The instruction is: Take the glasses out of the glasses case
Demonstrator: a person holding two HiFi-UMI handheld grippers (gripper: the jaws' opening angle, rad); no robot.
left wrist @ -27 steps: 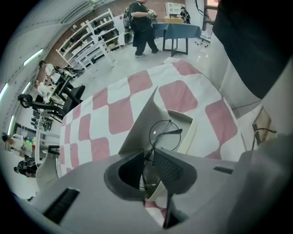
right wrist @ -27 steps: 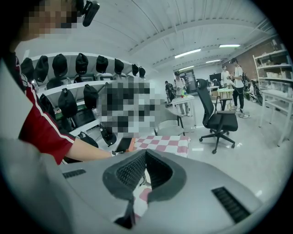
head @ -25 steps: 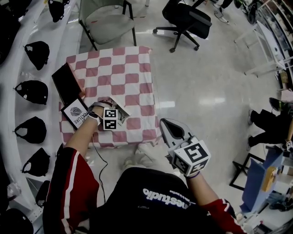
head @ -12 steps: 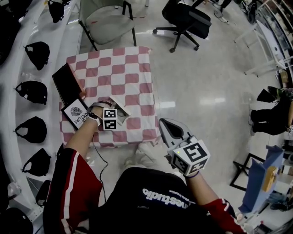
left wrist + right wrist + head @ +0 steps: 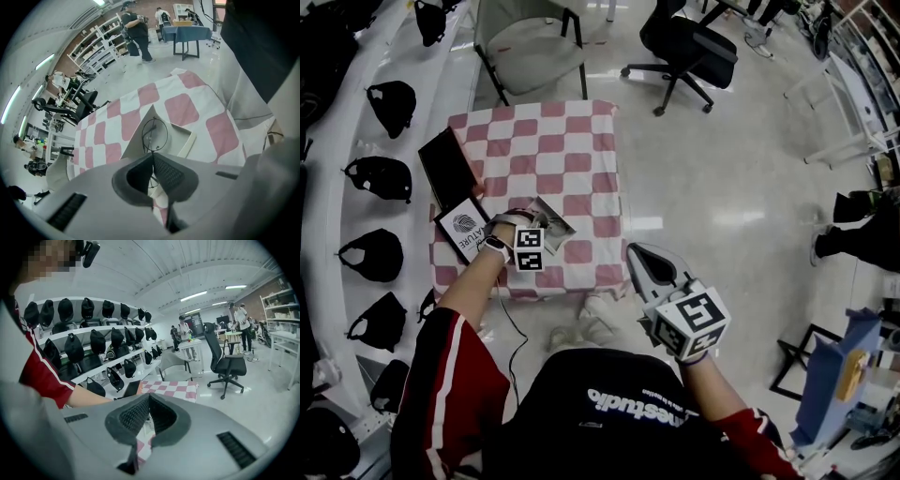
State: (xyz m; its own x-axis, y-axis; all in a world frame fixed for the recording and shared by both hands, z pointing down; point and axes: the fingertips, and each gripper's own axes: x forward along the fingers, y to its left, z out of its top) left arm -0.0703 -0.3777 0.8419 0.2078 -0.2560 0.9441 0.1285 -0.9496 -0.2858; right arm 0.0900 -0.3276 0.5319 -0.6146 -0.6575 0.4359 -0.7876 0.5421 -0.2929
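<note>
A flat grey-white folding glasses case (image 5: pixel 176 140) lies open on the pink-and-white checked table (image 5: pixel 572 141), seen in the head view as the case (image 5: pixel 553 217) near the table's front. Thin black wire glasses (image 5: pixel 157 133) stand up from the case. My left gripper (image 5: pixel 152 158) is shut on the lower part of their frame, and in the head view the left gripper (image 5: pixel 541 232) sits at the case's near edge. My right gripper (image 5: pixel 637 253) hangs off the table's right front corner over the floor. In its own view the right gripper (image 5: pixel 149 400) is shut and holds nothing.
A black flat box (image 5: pixel 445 167) and a white card with a fingerprint logo (image 5: pixel 464 225) lie at the table's left edge. A grey chair (image 5: pixel 530 42) and a black office chair (image 5: pixel 689 47) stand behind the table. Shelves with black caps (image 5: pixel 380 173) run along the left.
The head view has shifted slightly, so the table sits a little lower and to the right. Both grippers stay in nearly the same places. A person at the far right has moved.
</note>
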